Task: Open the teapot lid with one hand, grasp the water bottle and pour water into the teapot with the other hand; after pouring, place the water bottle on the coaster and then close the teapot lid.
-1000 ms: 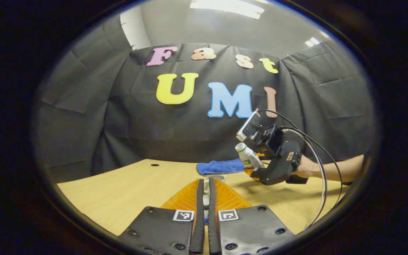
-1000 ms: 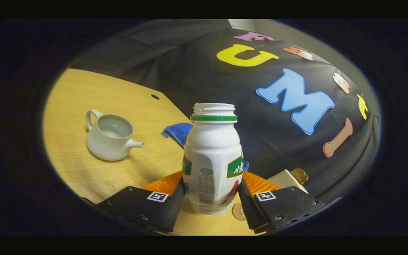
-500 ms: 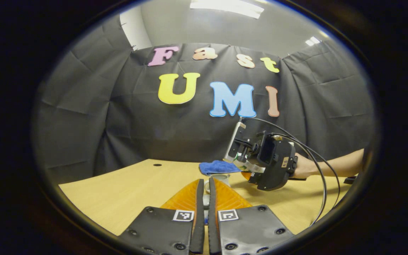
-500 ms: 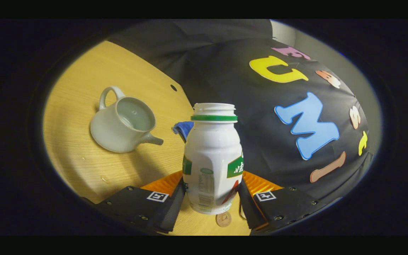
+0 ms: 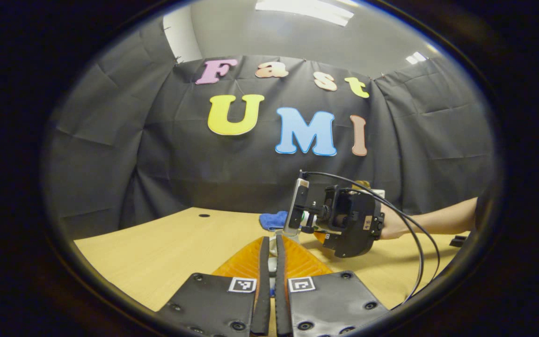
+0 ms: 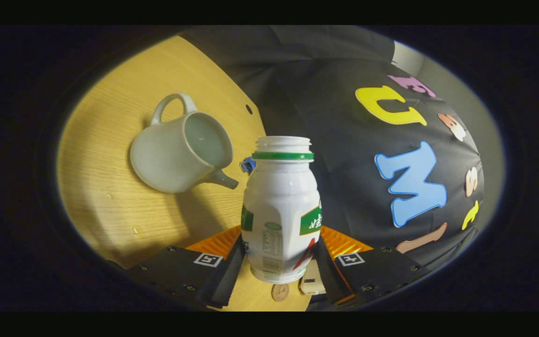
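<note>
A light wooden table (image 6: pixel 110 206) backed by black cloth walls forms the setting. In the right gripper view, the right gripper (image 6: pixel 281 260) at bottom centre is clenched on a white plastic water bottle (image 6: pixel 281 210), both fingers pressing its lower sides; the bottle has a green neck ring, an uncapped threaded mouth and a green-and-red label. Beyond it, at upper left of the frame, a pale ceramic teapot (image 6: pixel 180 150) stands lidless on the table, its loop handle toward the top of the frame and its spout pointing toward the bottle; the scene appears rolled, consistent with a tilted bottle. A small round brown object (image 6: pixel 280 292) lies just below the bottle's base. In the left gripper view, the left gripper (image 5: pixel 270 285) at bottom centre has its fingers nearly together on a small pale object, likely the teapot lid, though this cannot be confirmed; the right gripper, held by a hand (image 5: pixel 391 224), appears at centre right beside a blue cloth (image 5: pixel 272 220). Risk: the bottle mouth seems offset from the teapot opening, so further tilting could spill water onto the table.
</note>
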`<state>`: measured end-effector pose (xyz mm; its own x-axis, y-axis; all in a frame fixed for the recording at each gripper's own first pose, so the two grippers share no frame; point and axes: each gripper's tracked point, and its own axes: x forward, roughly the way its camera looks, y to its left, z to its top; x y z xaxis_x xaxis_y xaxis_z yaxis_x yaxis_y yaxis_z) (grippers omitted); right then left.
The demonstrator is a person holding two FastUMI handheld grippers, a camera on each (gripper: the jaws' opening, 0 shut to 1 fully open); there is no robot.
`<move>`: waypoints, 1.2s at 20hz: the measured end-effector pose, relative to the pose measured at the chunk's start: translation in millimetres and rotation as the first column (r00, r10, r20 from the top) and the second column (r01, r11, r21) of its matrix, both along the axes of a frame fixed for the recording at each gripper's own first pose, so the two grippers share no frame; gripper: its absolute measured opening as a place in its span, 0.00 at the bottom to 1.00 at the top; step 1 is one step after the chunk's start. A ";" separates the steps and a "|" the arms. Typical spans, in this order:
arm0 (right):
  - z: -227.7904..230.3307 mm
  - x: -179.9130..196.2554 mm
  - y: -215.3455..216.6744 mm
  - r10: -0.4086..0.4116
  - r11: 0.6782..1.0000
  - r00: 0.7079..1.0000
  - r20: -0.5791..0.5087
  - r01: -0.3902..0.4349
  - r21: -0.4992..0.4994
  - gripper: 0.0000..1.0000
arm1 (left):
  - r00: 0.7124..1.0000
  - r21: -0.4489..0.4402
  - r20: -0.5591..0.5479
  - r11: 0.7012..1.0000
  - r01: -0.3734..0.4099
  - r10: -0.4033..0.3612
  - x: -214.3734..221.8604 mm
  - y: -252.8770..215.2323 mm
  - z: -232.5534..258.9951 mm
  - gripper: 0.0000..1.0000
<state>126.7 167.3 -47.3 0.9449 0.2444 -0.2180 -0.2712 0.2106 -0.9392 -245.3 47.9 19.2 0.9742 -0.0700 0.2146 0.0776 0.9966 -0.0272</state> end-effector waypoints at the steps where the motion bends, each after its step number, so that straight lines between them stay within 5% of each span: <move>1: 1.0 -0.3 0.4 0.002 1.000 1.000 0.008 -0.002 -0.017 0.74 | 1.000 0.005 0.002 1.000 -0.007 0.007 0.4 2.4 0.8 0.11; 24: 21.4 5.1 5.4 0.096 0.955 0.984 0.151 -0.048 -0.292 0.74 | 0.999 -0.003 -0.023 1.000 -0.024 0.023 5.6 7.5 -7.3 0.15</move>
